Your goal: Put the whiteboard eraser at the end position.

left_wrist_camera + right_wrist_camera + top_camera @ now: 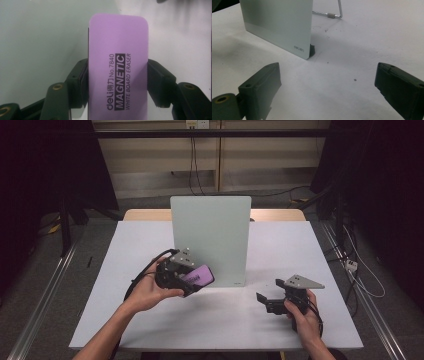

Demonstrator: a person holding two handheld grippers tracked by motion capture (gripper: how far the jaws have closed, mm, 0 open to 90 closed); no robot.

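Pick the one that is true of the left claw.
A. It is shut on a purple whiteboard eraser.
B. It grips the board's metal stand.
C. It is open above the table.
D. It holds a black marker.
A: in the left gripper view, both jaws of the left claw press the sides of the purple eraser marked "MAGNETIC WHITE BOARD ERASER".

The high view is looking down and forward over the table, taking in both hands. The left gripper view is sitting close against the whiteboard. The right gripper view is looking low across the tabletop at that board's lower corner.
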